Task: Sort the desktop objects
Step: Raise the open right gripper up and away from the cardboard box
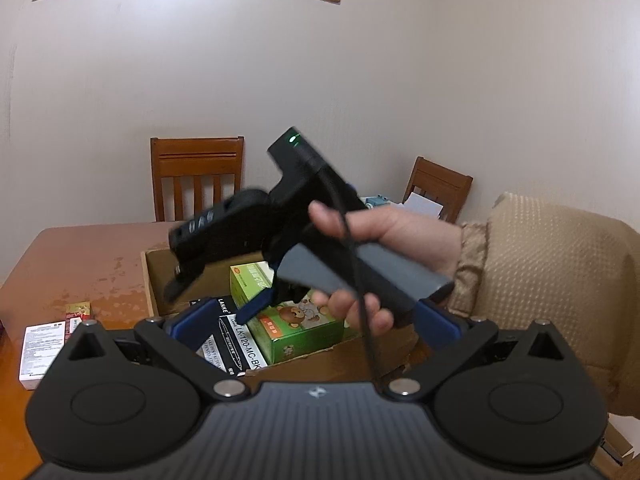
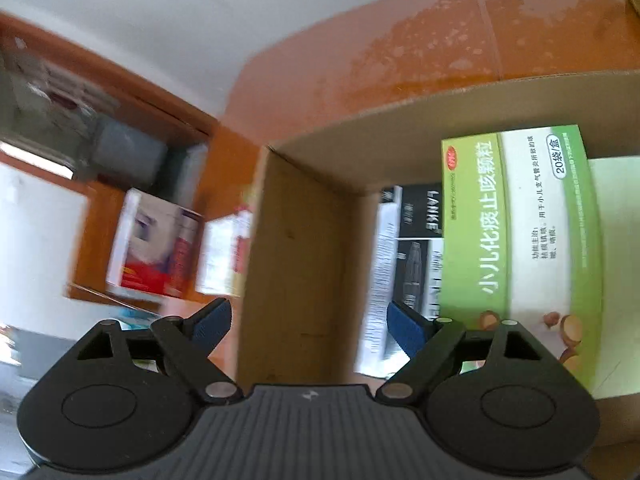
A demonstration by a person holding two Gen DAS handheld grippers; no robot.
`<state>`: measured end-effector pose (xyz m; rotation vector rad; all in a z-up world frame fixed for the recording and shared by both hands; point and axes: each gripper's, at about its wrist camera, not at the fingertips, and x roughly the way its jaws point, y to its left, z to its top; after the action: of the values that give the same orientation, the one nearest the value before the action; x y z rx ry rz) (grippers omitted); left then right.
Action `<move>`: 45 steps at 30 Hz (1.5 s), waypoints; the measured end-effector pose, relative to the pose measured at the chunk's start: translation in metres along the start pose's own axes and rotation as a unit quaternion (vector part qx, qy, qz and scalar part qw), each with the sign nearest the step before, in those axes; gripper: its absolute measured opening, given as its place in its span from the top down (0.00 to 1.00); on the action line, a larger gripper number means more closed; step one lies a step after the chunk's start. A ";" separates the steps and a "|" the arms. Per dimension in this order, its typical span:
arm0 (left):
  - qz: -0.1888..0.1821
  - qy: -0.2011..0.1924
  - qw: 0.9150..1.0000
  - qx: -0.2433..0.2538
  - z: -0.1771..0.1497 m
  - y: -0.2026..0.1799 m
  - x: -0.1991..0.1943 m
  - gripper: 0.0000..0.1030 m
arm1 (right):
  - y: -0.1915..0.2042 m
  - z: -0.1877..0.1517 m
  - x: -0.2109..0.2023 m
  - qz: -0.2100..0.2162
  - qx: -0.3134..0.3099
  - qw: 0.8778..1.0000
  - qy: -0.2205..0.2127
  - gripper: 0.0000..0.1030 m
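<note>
Cardboard carton (image 2: 296,248) sitting on the table (image 1: 80,264), already holding a green box (image 2: 520,240), a bear box (image 1: 300,332) and a black box (image 1: 236,344). Still lying outside on the table: a white box (image 1: 40,348) and a red box (image 1: 78,314). Right gripper (image 2: 308,320) hovering over the carton's wall, jaws spread, gripping nothing. Left gripper (image 1: 316,320) waiting nearby, likewise spread and empty. Probably handling light and stiff, these packs, though slick-faced and crushable; best pinching across the narrow sides, near the middle, gently.
</note>
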<state>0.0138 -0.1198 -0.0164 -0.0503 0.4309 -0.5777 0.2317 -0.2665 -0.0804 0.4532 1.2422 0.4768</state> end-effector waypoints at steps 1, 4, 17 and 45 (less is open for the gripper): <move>0.001 0.000 1.000 0.000 0.000 -0.001 0.001 0.00 | 0.000 0.000 0.003 -0.013 -0.004 1.000 0.002 0.14; 0.004 0.001 1.000 -0.001 -0.001 -0.001 0.002 0.00 | -0.006 0.000 0.001 -0.017 0.003 1.000 0.002 0.14; -0.068 -0.014 0.997 0.029 0.005 -0.022 0.012 0.00 | -0.063 -0.044 -0.096 -0.089 0.048 0.995 -0.026 0.06; -0.033 -0.014 0.999 -0.022 0.007 -0.025 0.026 0.00 | -0.073 -0.033 -0.036 -0.165 0.040 0.985 0.031 0.04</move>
<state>0.0234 -0.1552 -0.0154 -0.1142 0.4163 -0.6318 0.1980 -0.3448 -0.1024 0.2924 1.3689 0.1600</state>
